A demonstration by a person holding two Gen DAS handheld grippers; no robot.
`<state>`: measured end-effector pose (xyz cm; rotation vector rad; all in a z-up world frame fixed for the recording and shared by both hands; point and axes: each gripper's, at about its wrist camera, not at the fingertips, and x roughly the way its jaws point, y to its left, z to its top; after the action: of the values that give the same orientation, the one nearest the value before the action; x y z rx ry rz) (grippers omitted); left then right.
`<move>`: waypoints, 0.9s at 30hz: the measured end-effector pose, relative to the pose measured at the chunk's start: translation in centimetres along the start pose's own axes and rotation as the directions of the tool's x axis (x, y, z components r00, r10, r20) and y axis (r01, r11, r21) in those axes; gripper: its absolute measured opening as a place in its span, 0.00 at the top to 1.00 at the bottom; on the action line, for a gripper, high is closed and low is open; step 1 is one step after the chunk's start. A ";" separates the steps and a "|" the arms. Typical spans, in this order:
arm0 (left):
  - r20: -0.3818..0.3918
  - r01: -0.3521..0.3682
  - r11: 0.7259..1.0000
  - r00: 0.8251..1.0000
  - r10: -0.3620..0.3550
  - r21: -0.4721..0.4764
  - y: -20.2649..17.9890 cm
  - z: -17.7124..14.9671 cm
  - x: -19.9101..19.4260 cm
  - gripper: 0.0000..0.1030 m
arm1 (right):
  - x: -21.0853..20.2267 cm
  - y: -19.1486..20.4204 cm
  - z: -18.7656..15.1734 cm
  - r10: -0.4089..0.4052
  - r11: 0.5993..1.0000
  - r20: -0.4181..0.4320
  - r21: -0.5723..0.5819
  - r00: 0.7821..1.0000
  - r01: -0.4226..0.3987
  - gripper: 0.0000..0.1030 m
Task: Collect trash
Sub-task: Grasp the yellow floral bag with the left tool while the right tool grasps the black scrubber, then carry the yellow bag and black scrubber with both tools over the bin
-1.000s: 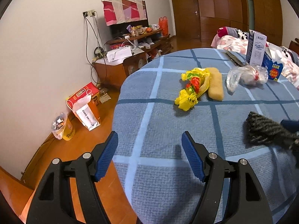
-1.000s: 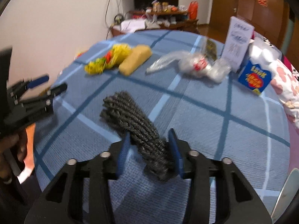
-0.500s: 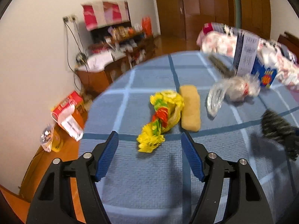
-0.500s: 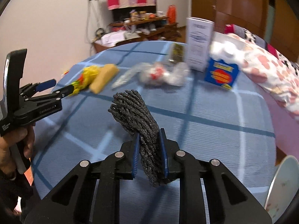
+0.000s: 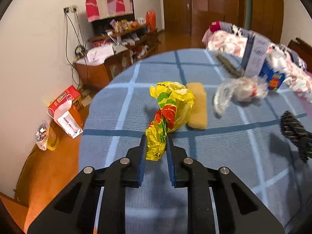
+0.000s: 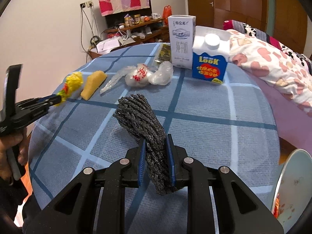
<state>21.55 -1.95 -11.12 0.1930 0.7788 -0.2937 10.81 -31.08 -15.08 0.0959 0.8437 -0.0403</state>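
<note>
Step in hand: both hands have a piece of trash in their grip — the pick-up stage of clearing the table, judged from how things lie.
Left gripper (image 5: 156, 146): its jaws have just been closing and now pinch the near end of the crumpled yellow plastic bag (image 5: 171, 109); the far part of the bag lies on the blue checked tablecloth (image 5: 224, 156), touching the tan sponge (image 5: 197, 107) beside it.
Right gripper (image 6: 156, 152): clamped narrow on the dark twisted rope bundle (image 6: 144, 120), which sticks out forward past the blue pads and looks lifted clear of the cloth, its shadow below it.
Left on the table: a clear crumpled plastic bag with red print (image 6: 142, 74), a packet of dark green snack (image 6: 164, 52), a tall white carton (image 6: 181, 41) and a blue box marked LOOK (image 6: 209, 68) — all toward the far side, near the floral bedding (image 6: 273, 64).
Bin: none clearly shown; a pale round rim (image 6: 290, 185) sits at the lower right edge of the right wrist view, but whether it is a bin I cannot tell.
Next move calls for: raising the yellow bag without dragging the sponge along, then carrying both loads off the table to wherever the trash goes; thin plastic may slip, so the pinch must hold firm.
</note>
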 end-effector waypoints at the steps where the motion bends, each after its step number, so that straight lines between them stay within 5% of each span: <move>1: 0.014 0.001 1.000 1.000 -0.001 -0.007 0.0 -0.1 -0.7 0.82 | -0.2 -0.1 0.0 -0.004 1.000 0.003 0.001 1.000 0.004 0.80; 5: 0.066 0.040 0.999 0.997 -0.039 -0.007 -1.9 -0.7 -3.3 0.82 | -1.2 -1.1 -0.5 -0.028 1.000 0.019 0.014 0.999 0.028 0.80; 13: 0.046 0.134 0.987 0.989 -0.139 0.094 -10.1 -1.6 -3.9 0.82 | -2.6 -3.6 -1.5 -0.075 0.996 0.032 0.059 0.997 0.073 0.80; 27: 0.053 0.180 0.955 0.979 -0.198 0.236 -19.3 -1.5 -4.8 0.81 | -5.2 -8.5 -3.5 -0.138 0.983 0.056 0.133 0.989 0.129 0.80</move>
<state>10.96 -18.80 -9.90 0.3249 0.6873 -0.5714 4.14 -39.22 -14.13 0.1590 0.7811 -0.2235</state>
